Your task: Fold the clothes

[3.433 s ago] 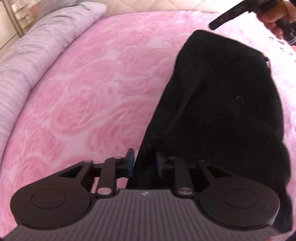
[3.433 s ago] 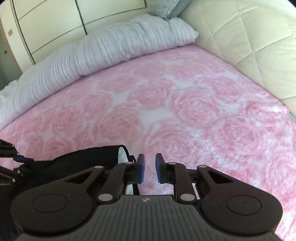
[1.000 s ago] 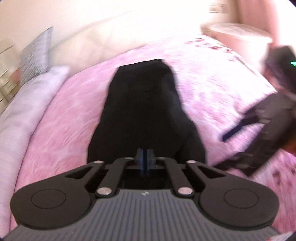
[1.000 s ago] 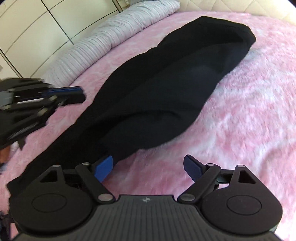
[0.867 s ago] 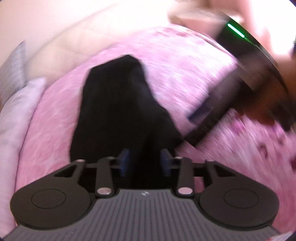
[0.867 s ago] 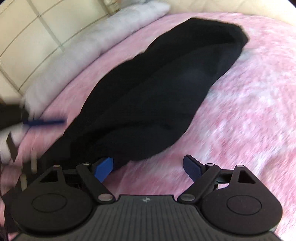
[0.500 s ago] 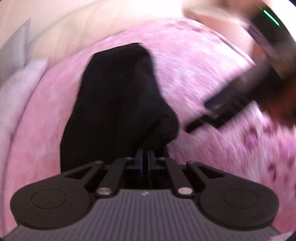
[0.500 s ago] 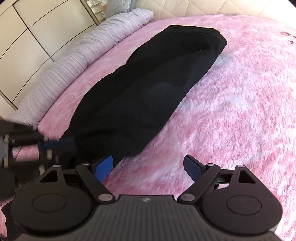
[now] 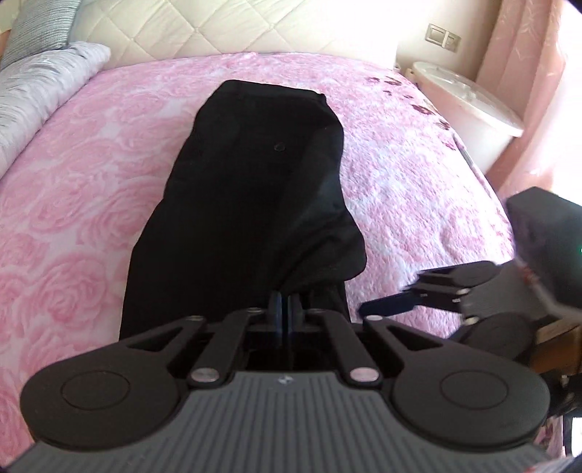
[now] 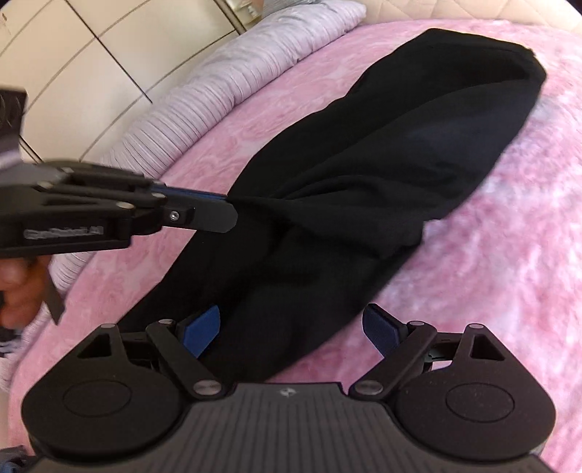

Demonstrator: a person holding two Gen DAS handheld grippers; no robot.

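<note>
Left wrist view
Garment: a black garment lies lengthwise on the pink rose-patterned bedspread, its far end toward the quilted headboard.
Left gripper: the left gripper has its jaws pressed together on a pinch of the black garment's near edge; folds of cloth gather toward the tips.
Right gripper: the right gripper sits just beside the garment's near right corner, over the bedspread, one blue fingertip pointing at the cloth.
Surroundings: a striped lilac pillow lies left of the garment; a white lidded bin stands off the bed's far right side, by a pink curtain.

Right wrist view
Garment: the black garment runs diagonally away from the camera across the bedspread.
Right gripper: the right gripper holds its jaws wide apart, gripping nothing; the garment's near end lies between the blue pads.
Left gripper: the left gripper comes in from the garment's left edge, clamped on a raised tuck of fabric, with a person's hand behind it.
Surroundings: the lilac pillow lies beyond the garment, before cream cabinet panels.
</note>
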